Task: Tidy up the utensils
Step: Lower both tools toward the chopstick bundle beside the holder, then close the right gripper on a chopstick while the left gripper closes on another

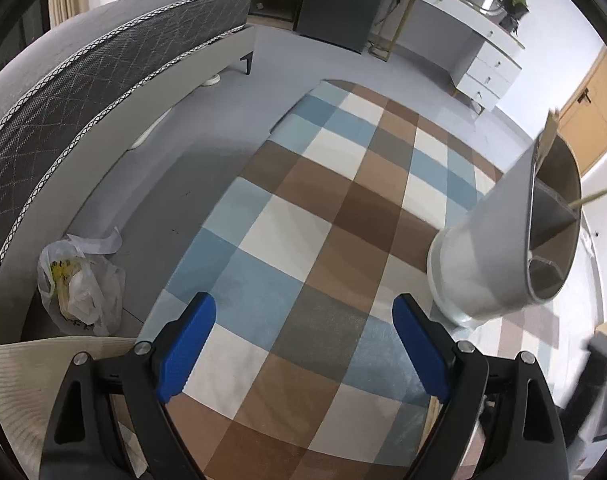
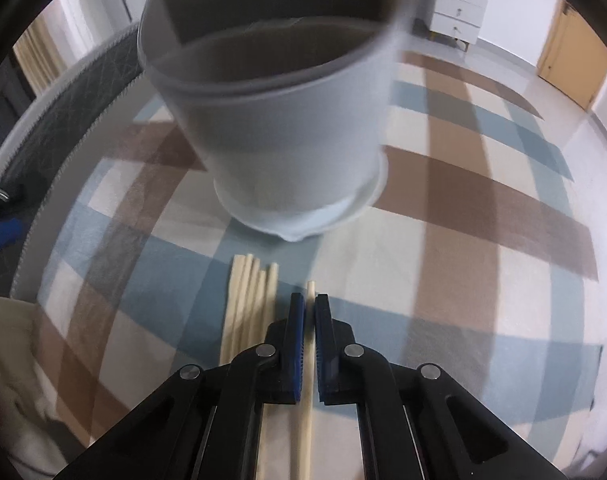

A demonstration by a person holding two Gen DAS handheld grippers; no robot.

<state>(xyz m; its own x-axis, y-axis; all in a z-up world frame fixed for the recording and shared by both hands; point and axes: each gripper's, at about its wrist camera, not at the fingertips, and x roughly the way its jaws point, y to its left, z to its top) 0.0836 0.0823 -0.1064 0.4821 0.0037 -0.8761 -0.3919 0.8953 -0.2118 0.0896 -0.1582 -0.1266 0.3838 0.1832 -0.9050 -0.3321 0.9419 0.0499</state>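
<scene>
A white utensil holder [image 2: 287, 136] with inner dividers stands on the checked rug; it also shows at the right of the left wrist view [image 1: 499, 248], with a chopstick tip [image 1: 591, 196] sticking out of it. My right gripper [image 2: 310, 304] is shut on one pale chopstick [image 2: 308, 392] just in front of the holder. Several more chopsticks [image 2: 247, 304] lie side by side on the rug to its left. My left gripper [image 1: 303, 320] is open and empty above the rug, left of the holder.
A checked rug [image 1: 303, 216] covers the floor. A grey bed [image 1: 83, 92] runs along the left. A plastic bag [image 1: 79, 288] lies beside it. A white dresser [image 1: 483, 64] and a wooden door [image 2: 575, 64] stand at the back.
</scene>
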